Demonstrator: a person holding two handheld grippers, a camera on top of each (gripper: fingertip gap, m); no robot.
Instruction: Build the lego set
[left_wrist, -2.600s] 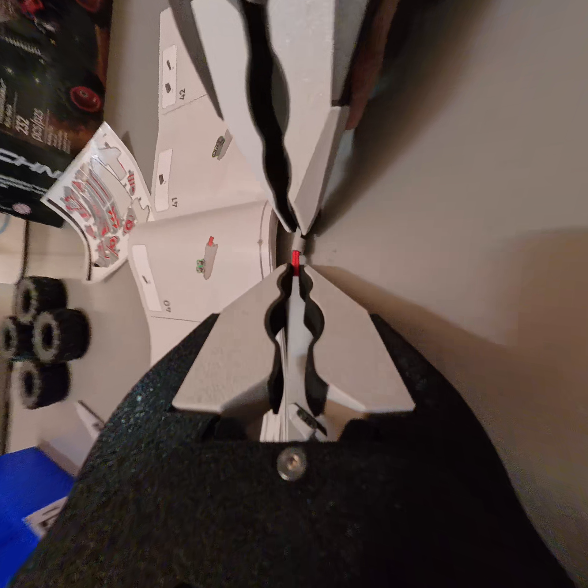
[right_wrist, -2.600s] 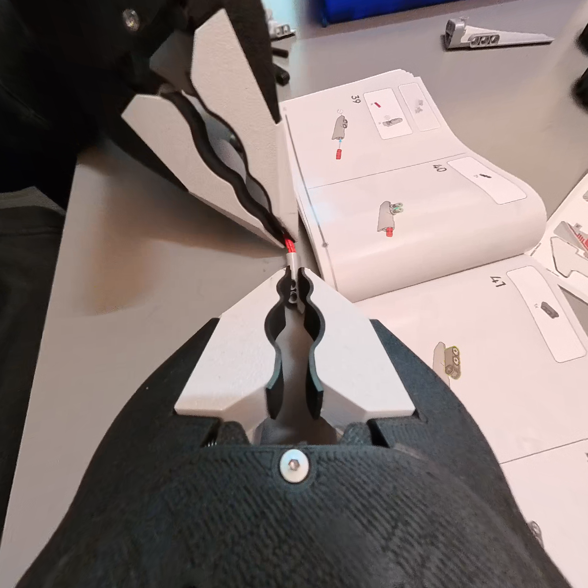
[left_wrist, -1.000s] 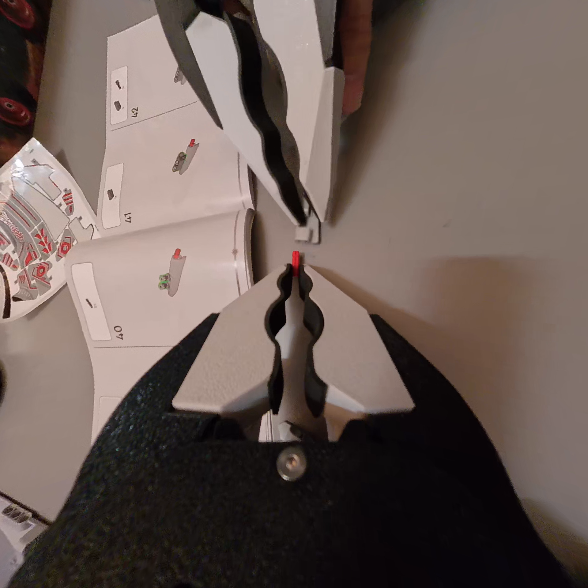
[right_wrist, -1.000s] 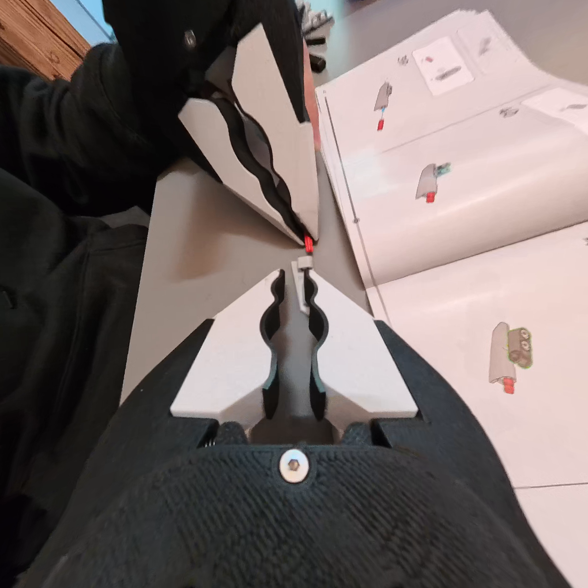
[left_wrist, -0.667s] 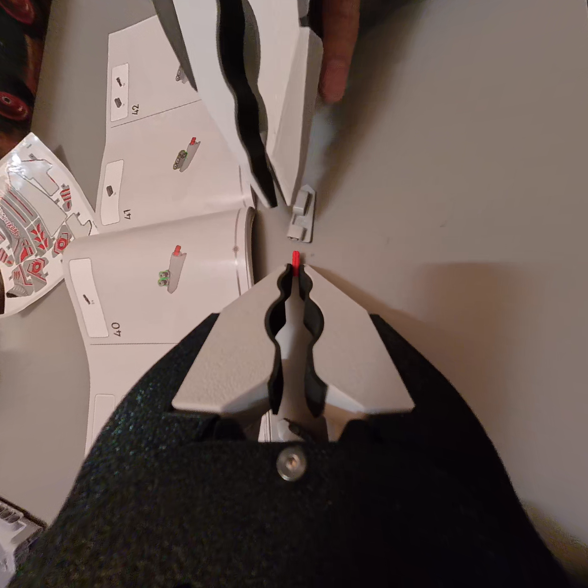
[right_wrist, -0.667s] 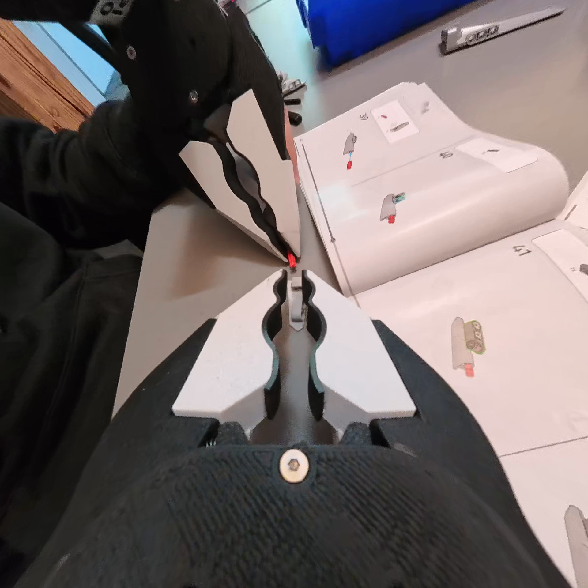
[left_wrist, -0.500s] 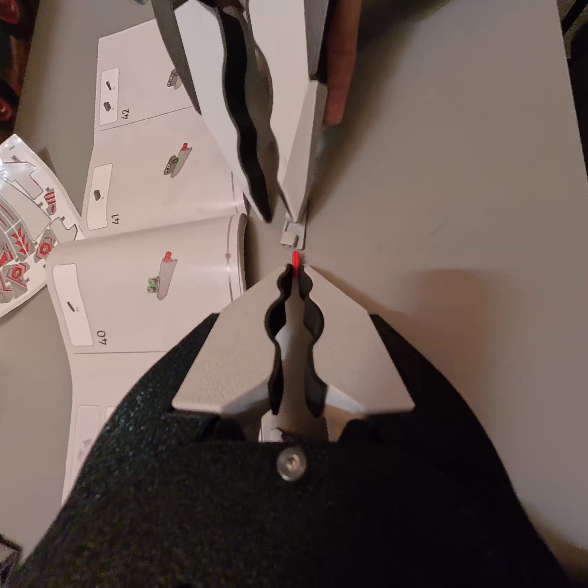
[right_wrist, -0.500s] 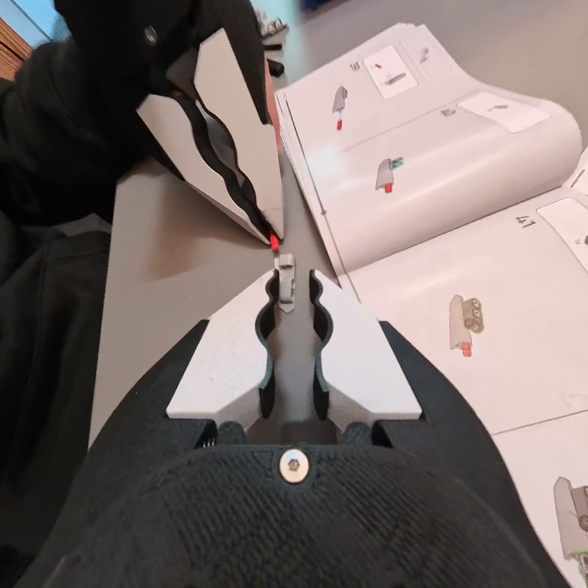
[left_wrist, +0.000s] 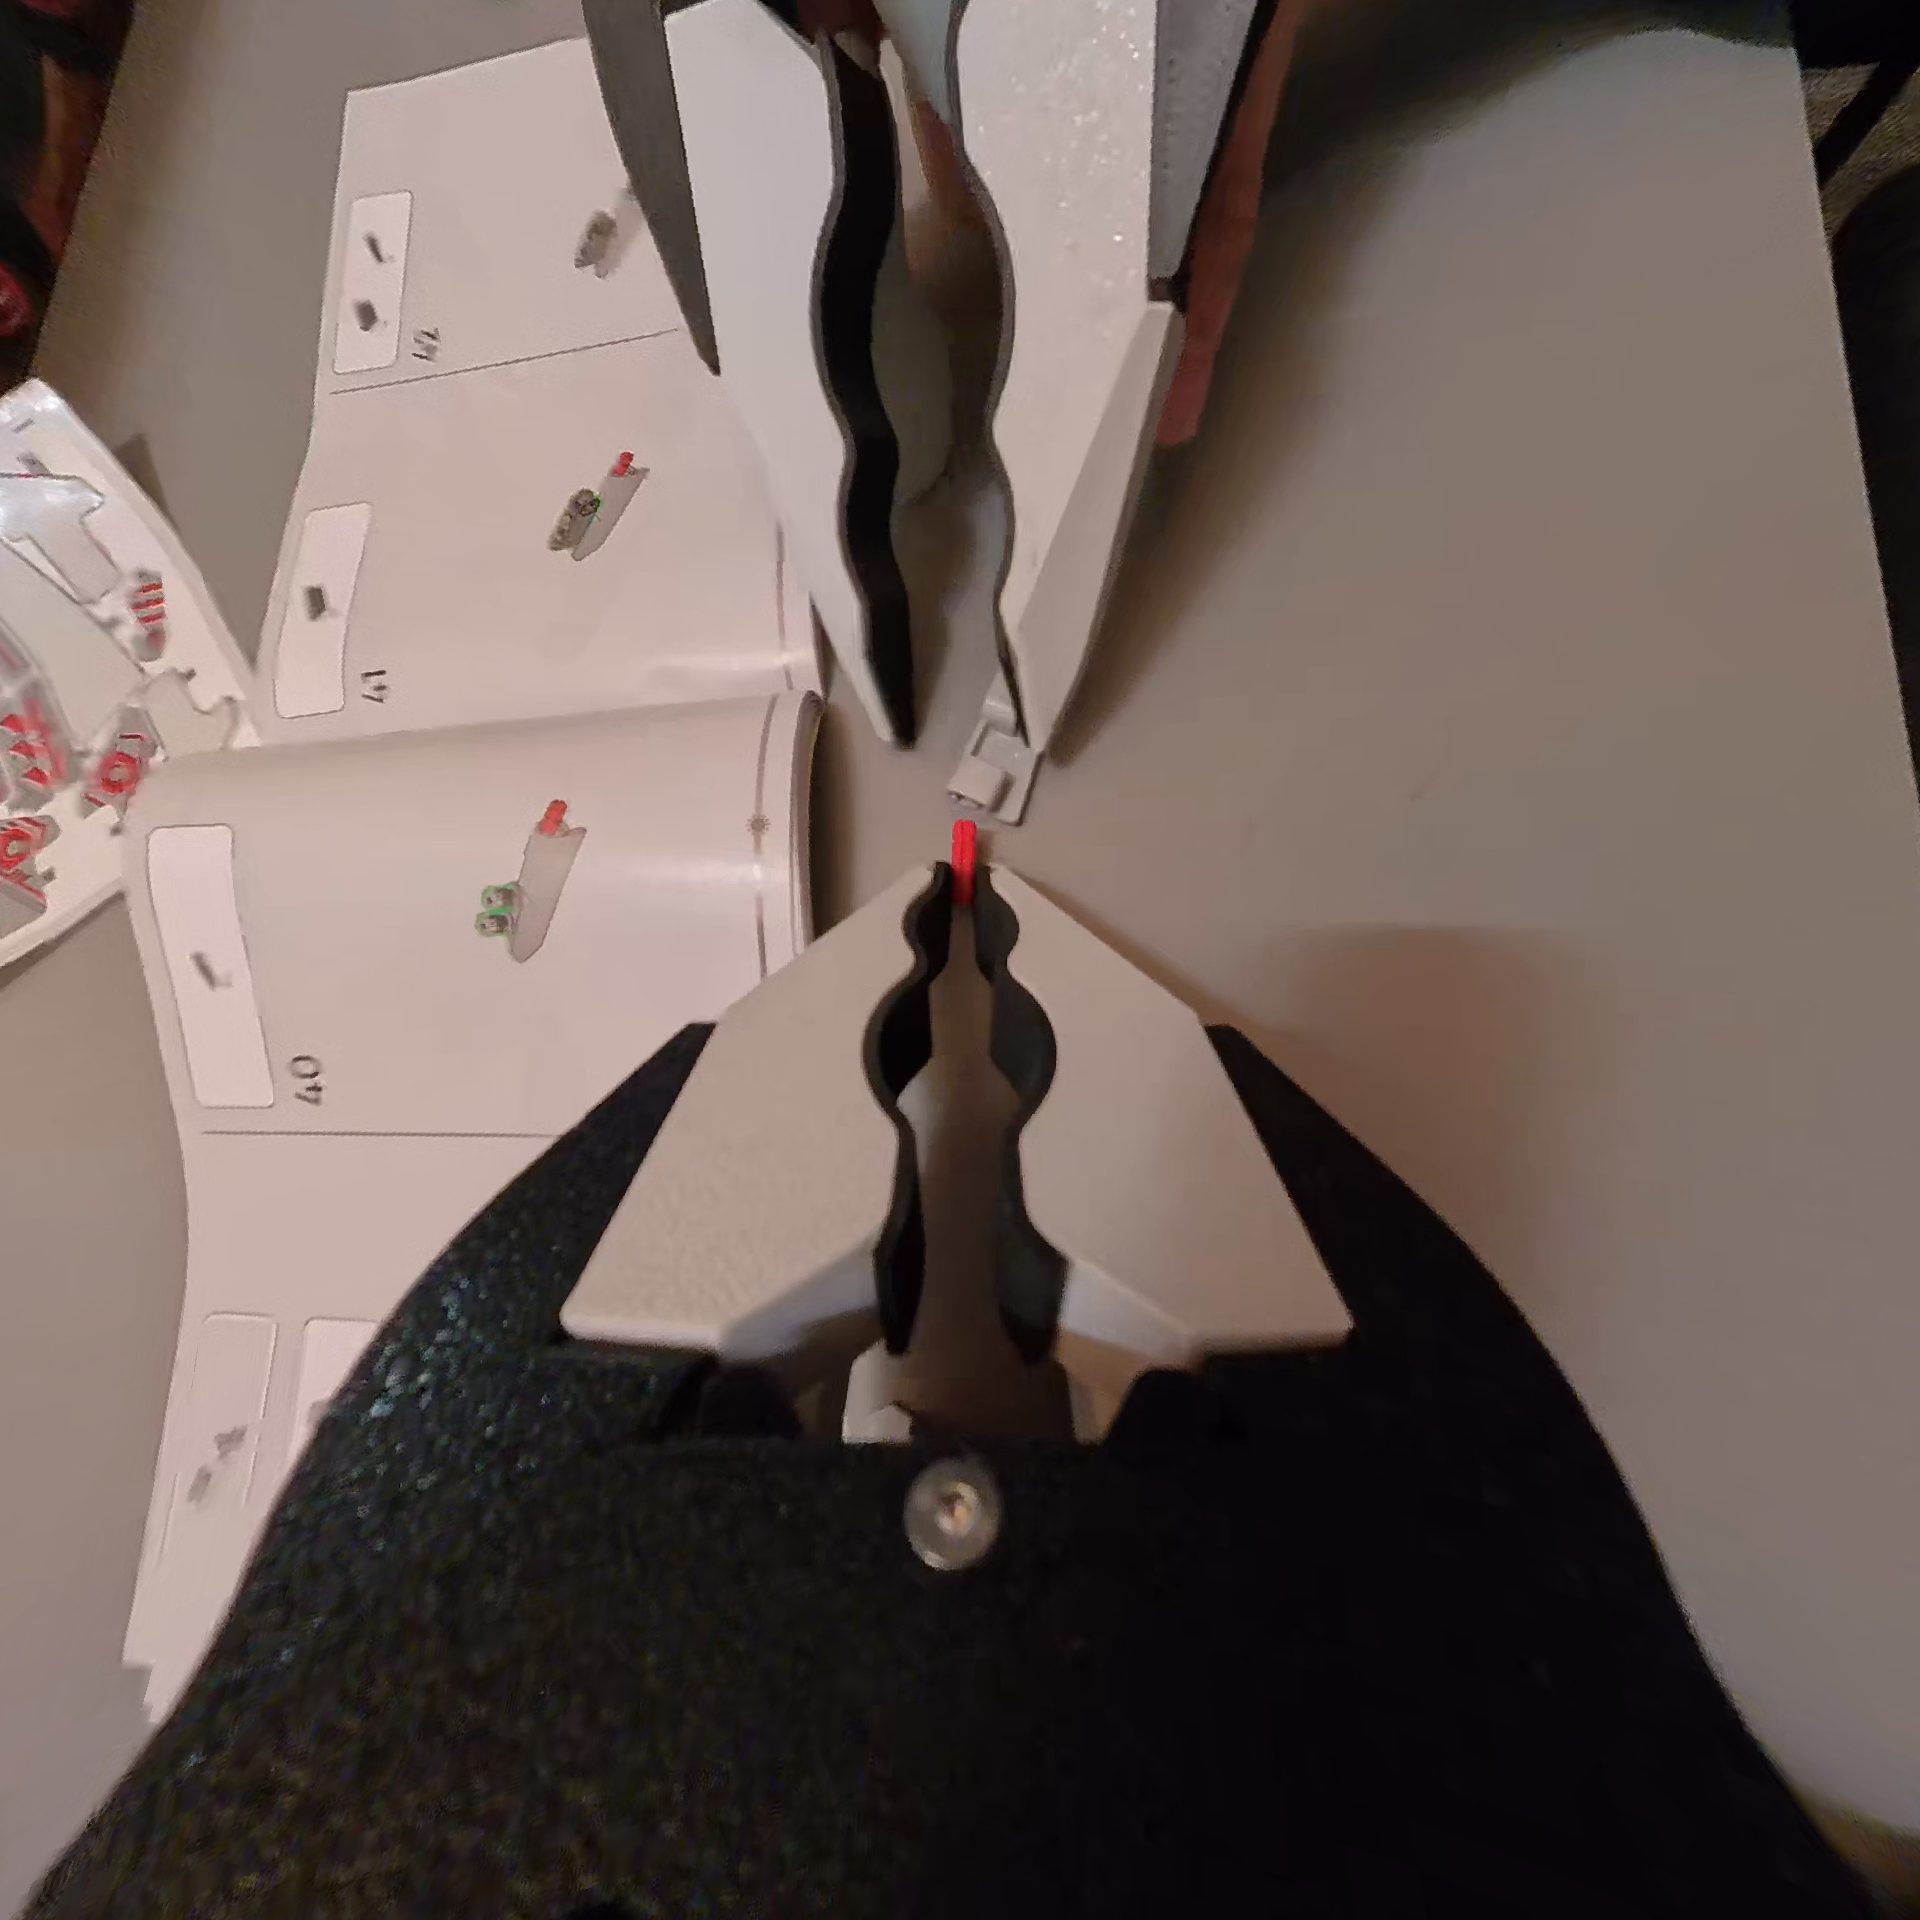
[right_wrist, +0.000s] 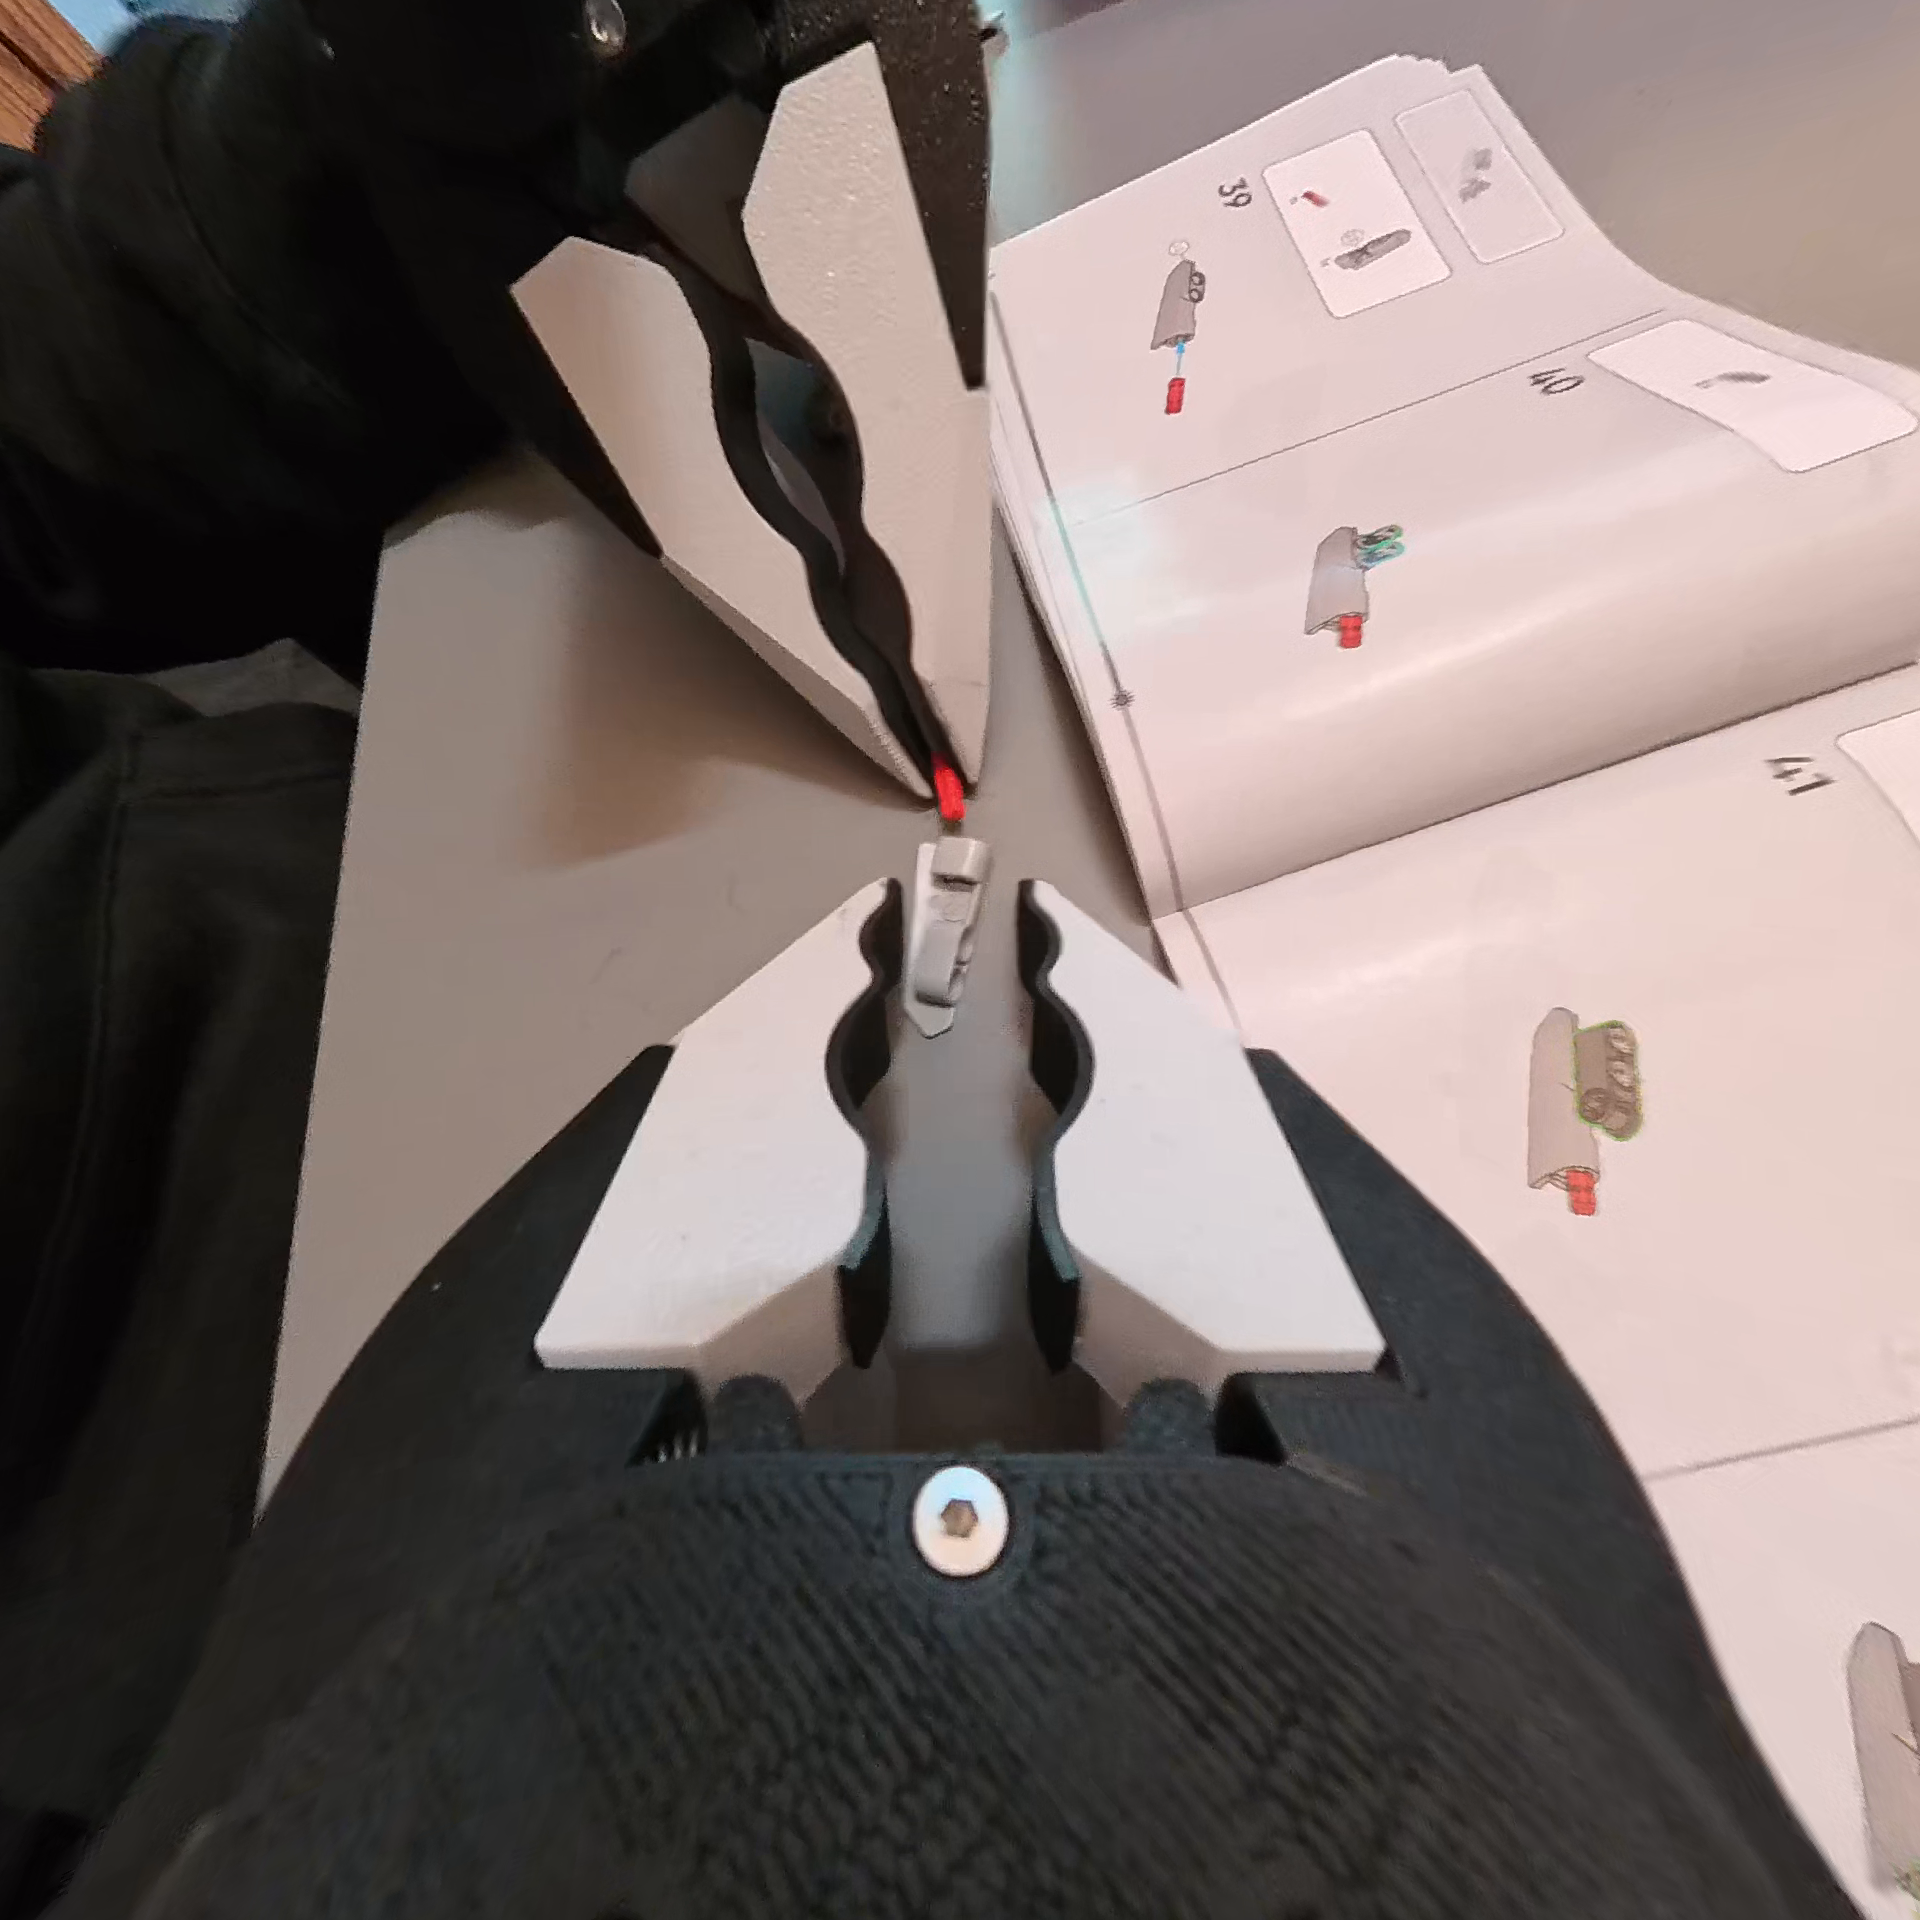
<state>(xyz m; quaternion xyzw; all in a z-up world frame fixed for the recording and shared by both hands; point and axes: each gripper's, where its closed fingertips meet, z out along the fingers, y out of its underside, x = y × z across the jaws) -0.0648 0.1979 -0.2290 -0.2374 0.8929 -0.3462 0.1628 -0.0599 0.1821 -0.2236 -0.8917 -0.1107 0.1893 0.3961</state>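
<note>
My left gripper is shut on a small red pin, whose tip sticks out past the fingertips. It shows in the right wrist view too, held by the left gripper coming in from above. A small grey lego piece lies on the grey table between the open fingers of my right gripper, touching neither finger. In the left wrist view the grey piece lies just beyond the pin, by the tip of the open right gripper. Pin and piece are close, with a small gap.
An open instruction booklet lies on the table beside both grippers, also in the left wrist view. A sticker sheet lies at the far left. A person's dark sleeve fills the left of the right wrist view.
The right gripper let go of the grey piece, which now lies on the table, and opened wider. The pin and the piece, joined at first, came apart. The left gripper kept hold of the pin.
</note>
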